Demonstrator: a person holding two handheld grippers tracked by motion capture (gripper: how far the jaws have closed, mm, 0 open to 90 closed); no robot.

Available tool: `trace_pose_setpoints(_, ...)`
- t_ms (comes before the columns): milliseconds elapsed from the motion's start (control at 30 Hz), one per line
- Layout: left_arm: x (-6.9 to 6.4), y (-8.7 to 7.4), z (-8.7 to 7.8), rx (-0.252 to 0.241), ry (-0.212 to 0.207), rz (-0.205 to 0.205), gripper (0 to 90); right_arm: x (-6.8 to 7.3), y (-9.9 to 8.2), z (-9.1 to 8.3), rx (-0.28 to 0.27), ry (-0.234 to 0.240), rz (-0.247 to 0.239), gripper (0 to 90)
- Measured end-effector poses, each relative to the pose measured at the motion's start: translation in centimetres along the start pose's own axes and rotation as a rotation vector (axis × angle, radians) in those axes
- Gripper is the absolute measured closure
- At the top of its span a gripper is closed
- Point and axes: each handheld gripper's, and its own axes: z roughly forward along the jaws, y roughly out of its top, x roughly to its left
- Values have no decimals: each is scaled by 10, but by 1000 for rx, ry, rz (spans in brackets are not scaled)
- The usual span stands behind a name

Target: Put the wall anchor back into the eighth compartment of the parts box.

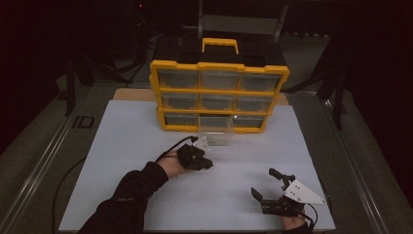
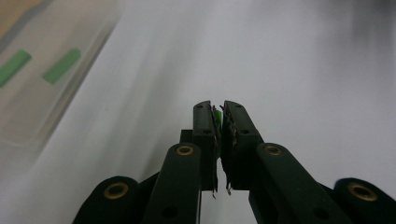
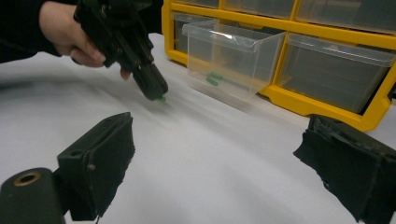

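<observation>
Pinching small green piece beside pulled-out clear drawer, left gripper risks dropping it: thin hold; right gripper spread.

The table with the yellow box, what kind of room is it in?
Probably a lab or workshop set up for recording. A white board covers the table, a yellow parts organiser with clear drawers stands on it, and dark stands ring it.

You've got a yellow organiser with clear drawers upright at the back of the white bench, black case with yellow handle behind it. Brown board edge shows under the white sheet. Dark surroundings, metal rail along your left.
</observation>
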Motion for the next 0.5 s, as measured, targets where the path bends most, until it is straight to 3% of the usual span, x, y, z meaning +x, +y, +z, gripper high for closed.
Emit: trace_pose_setpoints(500, 4, 28, -41, -56, -25, 37, 847, -1, 0, 0, -4, 6, 5, 88)
